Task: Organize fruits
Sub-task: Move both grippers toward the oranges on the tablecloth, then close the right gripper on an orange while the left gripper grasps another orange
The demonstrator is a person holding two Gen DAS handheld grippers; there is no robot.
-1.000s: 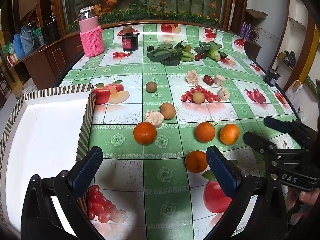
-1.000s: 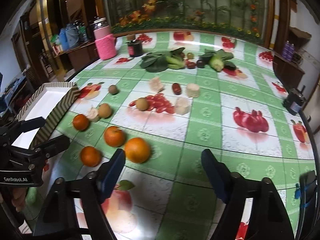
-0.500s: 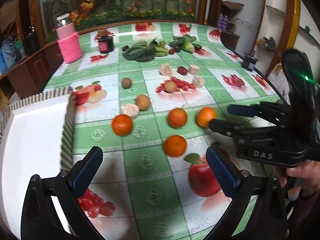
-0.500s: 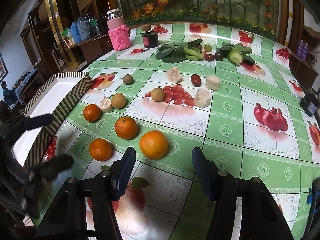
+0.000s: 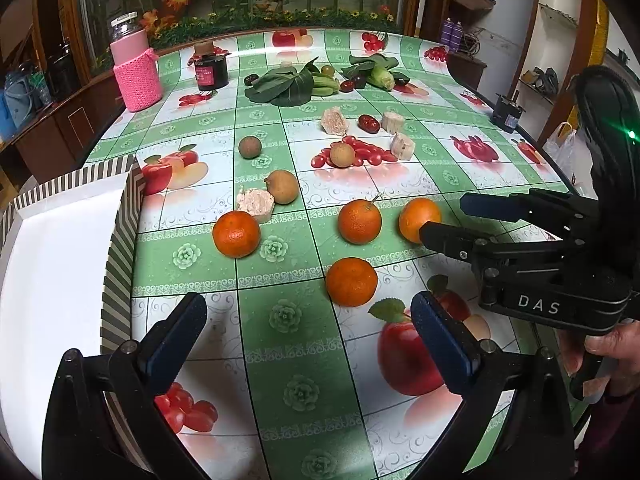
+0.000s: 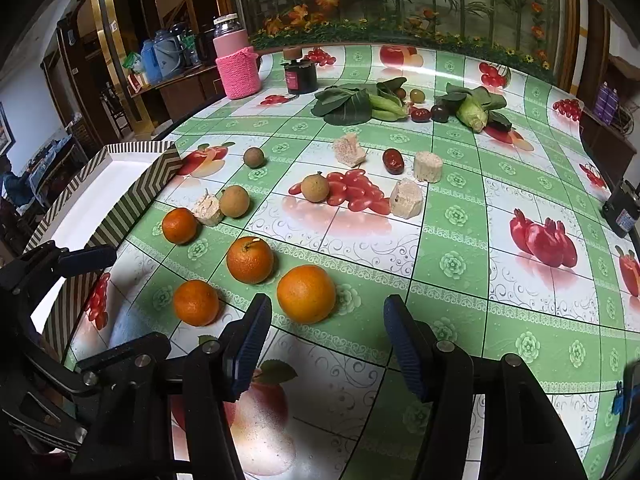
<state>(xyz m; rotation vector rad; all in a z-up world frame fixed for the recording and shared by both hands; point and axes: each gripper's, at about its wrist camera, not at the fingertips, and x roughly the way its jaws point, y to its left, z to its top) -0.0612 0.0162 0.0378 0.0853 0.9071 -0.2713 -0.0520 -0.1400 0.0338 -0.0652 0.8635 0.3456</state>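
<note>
Four oranges lie on the fruit-print tablecloth. The largest orange (image 6: pixel 306 294) sits just ahead of my right gripper (image 6: pixel 326 316), level with its fingertips; the jaws are open and the pads do not touch it. In the left wrist view that same orange (image 5: pixel 418 220) sits at the tips of the right gripper (image 5: pixel 443 218). My left gripper (image 5: pixel 308 324) is open and empty, with the nearest orange (image 5: pixel 351 287) just beyond its right finger. Two more oranges (image 5: pixel 359 222) (image 5: pixel 236 234) lie farther out. Brown longans (image 5: pixel 281 187) lie behind them.
A white box with striped walls (image 5: pixel 120 240) stands at the table's left edge. Pale food chunks (image 6: pixel 406 199), a red date (image 6: pixel 393 161), leafy greens (image 6: pixel 348 104), corn (image 6: pixel 472 114), a dark jar (image 6: pixel 300 76) and a pink-sleeved bottle (image 6: pixel 238 68) are farther back. A small black device (image 6: pixel 620 212) sits at the right edge.
The right gripper's jaws have narrowed and it has come closer to the largest orange, which now sits at its fingertips. The left gripper has kept its place, still open.
</note>
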